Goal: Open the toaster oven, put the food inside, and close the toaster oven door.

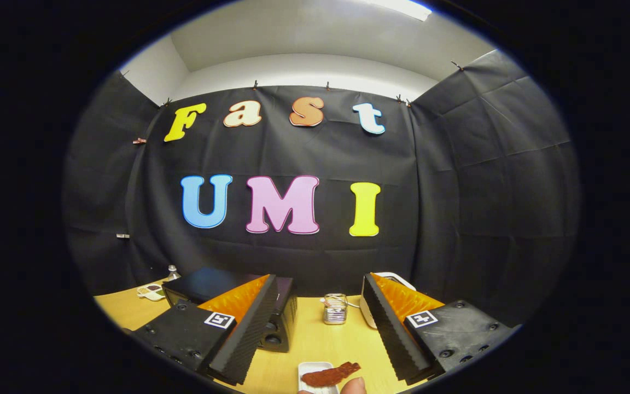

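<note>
The gripper point(320, 328) hangs above the pale wooden bench point(309, 345) with its fingers spread wide, holding nothing. Between them and nearest of all lies the food, a thin reddish-brown bacon-like strip point(330, 375), draped over a small white rectangular dish point(310, 370), one end overhanging on the right. It looks light, limp and probably greasy, so a gentle pinch at that free end seems wisest. A fingertip point(354, 386) shows beside the dish. The black boxy toaster oven point(205, 284) sits far left, partly behind the left finger; a small glass jar point(335, 309) stands beyond.
</note>
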Demonstrator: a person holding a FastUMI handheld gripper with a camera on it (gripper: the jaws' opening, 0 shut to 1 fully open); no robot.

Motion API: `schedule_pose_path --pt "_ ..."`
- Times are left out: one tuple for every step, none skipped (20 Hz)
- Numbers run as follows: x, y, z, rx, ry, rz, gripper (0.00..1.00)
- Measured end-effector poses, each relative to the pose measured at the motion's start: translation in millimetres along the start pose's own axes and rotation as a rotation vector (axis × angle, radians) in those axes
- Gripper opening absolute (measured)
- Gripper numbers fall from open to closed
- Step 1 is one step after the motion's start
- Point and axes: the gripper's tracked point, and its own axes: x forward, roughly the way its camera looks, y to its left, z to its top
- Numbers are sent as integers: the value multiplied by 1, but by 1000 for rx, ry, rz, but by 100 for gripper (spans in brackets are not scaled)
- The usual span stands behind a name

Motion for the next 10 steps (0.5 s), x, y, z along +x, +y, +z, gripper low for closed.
schedule_pose_path --pt "1 12 -2 6 3 12 98" --pt "1 22 -3 16 6 22 98" --pt "3 33 -5 25 9 30 98" --pt "5 44 -8 31 11 38 98" --pt "7 54 -10 35 15 44 98" --pt "9 64 -13 37 19 50 98" --pt "11 76 -18 41 24 58 98" --pt "13 88 -22 47 32 68 98" --pt "15 101 -28 54 38 80 98" --pt "17 114 -34 60 42 91 98"
